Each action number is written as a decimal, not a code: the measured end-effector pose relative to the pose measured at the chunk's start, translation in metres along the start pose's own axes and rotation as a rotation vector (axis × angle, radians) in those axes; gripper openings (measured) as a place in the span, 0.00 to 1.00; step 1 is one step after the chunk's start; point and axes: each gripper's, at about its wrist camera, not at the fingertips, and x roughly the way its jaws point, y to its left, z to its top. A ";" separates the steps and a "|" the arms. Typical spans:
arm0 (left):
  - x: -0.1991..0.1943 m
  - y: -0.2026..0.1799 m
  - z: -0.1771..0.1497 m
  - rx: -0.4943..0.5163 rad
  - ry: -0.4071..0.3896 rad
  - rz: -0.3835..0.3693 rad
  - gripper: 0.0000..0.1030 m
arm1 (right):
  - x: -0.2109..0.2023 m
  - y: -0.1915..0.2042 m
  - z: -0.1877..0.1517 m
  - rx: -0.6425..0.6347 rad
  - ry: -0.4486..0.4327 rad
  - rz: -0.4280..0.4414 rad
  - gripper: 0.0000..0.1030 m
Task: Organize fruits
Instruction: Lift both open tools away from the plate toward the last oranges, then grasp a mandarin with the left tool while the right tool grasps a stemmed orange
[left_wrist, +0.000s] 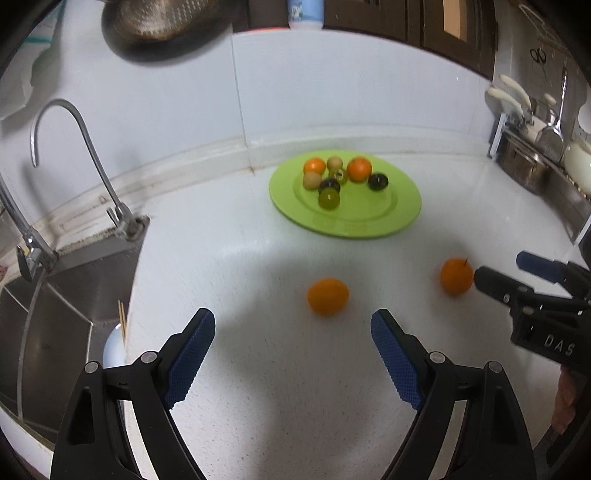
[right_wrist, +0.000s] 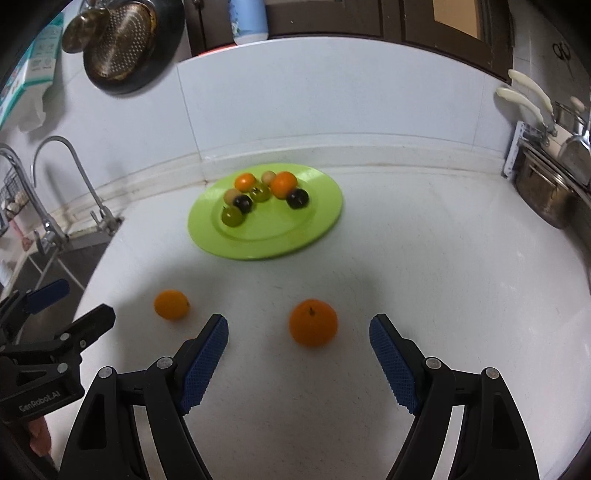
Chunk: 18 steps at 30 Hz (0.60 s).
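Two oranges lie loose on the white counter in front of a green plate (left_wrist: 369, 221) (right_wrist: 317, 218) that carries several small fruits: orange, tan, green and dark ones. The left orange (left_wrist: 328, 297) (right_wrist: 171, 304) rests just beyond my left gripper (left_wrist: 293, 321), which is open and empty. The orange with a stem (right_wrist: 313, 322) (left_wrist: 456, 276) sits just ahead of my right gripper (right_wrist: 298, 326), also open and empty. Each gripper shows at the edge of the other's view, the right gripper (left_wrist: 506, 271) close beside the stemmed orange and the left gripper (right_wrist: 83, 304) at the far left.
A steel sink (left_wrist: 66, 295) with a curved tap (left_wrist: 77, 147) lies left of the counter. A dish rack with pots and utensils (left_wrist: 532, 147) (right_wrist: 546, 184) stands at the right. A colander (right_wrist: 118, 44) hangs on the tiled wall behind.
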 end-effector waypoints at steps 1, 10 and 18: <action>0.004 0.000 -0.001 0.004 0.009 0.000 0.84 | 0.001 0.000 -0.001 -0.001 0.004 -0.008 0.77; 0.036 -0.003 -0.005 0.007 0.080 -0.037 0.80 | 0.025 -0.006 -0.010 0.001 0.052 -0.028 0.75; 0.054 -0.006 0.009 0.010 0.078 -0.069 0.73 | 0.045 -0.011 -0.010 0.013 0.087 -0.006 0.64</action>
